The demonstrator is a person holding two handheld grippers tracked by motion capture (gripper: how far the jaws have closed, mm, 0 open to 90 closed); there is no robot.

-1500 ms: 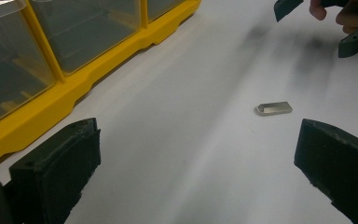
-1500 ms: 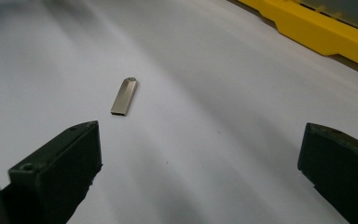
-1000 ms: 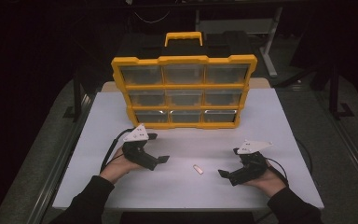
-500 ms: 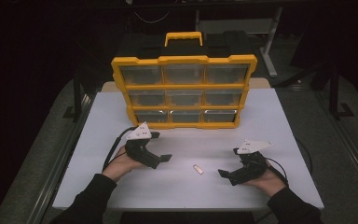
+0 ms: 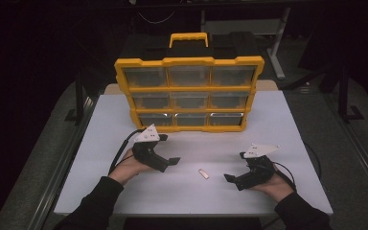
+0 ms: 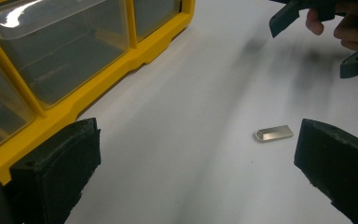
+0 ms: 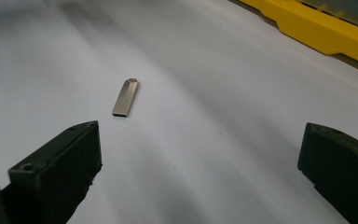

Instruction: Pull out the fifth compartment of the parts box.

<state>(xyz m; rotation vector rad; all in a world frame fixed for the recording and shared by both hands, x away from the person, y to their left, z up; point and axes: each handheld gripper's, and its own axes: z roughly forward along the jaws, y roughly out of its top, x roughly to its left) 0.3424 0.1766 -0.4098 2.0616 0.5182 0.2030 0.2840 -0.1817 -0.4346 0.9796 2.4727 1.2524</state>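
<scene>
Since a second ago my left gripper (image 5: pixel 170 163) has eased slightly toward the table's middle; my right gripper (image 5: pixel 234 179) and the small metal stick (image 5: pixel 202 174) have held their places. The stick, a flat silvery USB-drive-like bar with one rounded, holed end, lies on the white table (image 5: pixel 287 124) between my two grippers, touching neither. In the left gripper view it (image 6: pixel 273 133) rests just beside my right-hand jaw; in the right gripper view it (image 7: pixel 125 97) lies ahead of my left-hand jaw. Both pairs of jaws stand wide apart, holding nothing. Behind, the yellow drawer organizer (image 5: pixel 189 93) stands upright, its clear drawers closed.
</scene>
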